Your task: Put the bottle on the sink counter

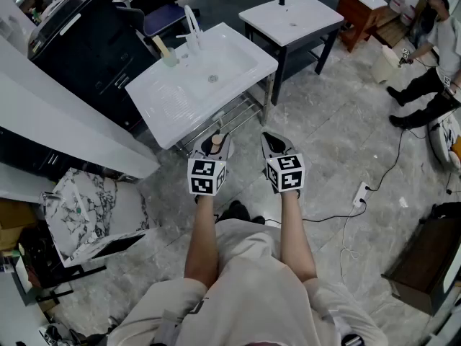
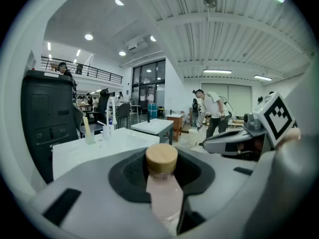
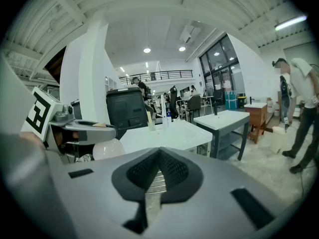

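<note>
A pale pink bottle (image 2: pixel 163 193) with a round wooden cap (image 2: pixel 161 158) stands upright between the jaws of my left gripper (image 2: pixel 162 176), which is shut on its neck. In the head view the left gripper (image 1: pixel 215 147) hovers over the floor just in front of the white sink counter (image 1: pixel 180 96), with the cap (image 1: pixel 216 140) showing on top. My right gripper (image 1: pixel 276 148) is level beside it, shut and empty. In the right gripper view its jaws (image 3: pixel 157 176) leave only a thin slit. The sink counter (image 2: pixel 99 146) lies ahead, slightly left.
A white faucet (image 1: pixel 193 27) and a cup with a stick (image 1: pixel 167 55) stand at the counter's back. A metal rack (image 1: pixel 230 117) sits beneath it. A second sink table (image 1: pixel 292 16), a black cabinet (image 1: pixel 94 49), a person (image 1: pixel 432 49) and a floor power strip (image 1: pixel 358 193) surround.
</note>
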Tool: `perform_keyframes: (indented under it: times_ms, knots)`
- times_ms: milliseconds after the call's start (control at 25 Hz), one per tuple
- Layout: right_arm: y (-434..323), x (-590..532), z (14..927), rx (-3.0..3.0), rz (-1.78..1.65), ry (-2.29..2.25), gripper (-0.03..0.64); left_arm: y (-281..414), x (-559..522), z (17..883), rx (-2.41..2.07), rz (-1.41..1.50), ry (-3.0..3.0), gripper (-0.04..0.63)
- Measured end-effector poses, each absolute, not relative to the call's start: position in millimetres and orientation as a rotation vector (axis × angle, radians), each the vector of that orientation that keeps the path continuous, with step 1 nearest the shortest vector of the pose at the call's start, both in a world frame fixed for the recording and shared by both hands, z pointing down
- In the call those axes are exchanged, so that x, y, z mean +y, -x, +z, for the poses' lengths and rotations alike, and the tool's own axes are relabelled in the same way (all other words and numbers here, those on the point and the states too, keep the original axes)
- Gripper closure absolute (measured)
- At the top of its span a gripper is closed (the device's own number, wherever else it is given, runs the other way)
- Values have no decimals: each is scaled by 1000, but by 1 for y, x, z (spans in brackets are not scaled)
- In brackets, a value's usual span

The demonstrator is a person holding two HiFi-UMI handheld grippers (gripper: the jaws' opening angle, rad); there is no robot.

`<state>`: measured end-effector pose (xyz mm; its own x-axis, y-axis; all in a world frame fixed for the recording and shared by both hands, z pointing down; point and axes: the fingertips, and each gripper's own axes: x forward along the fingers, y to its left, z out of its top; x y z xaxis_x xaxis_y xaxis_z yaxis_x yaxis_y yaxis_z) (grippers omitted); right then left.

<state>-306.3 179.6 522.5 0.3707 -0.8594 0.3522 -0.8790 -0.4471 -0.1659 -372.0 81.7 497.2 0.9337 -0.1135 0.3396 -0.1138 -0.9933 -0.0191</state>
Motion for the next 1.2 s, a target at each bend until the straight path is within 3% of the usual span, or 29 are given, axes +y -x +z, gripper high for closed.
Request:
perform_keyframes:
  times_ms: [760, 1200]
  knots:
    - [290, 205, 521, -1633, 661, -2643, 612, 345, 91, 490, -176, 477, -3112, 483]
    - [223, 166, 532, -1671, 674, -2563, 612, 268, 48, 487, -261, 406, -3097, 482]
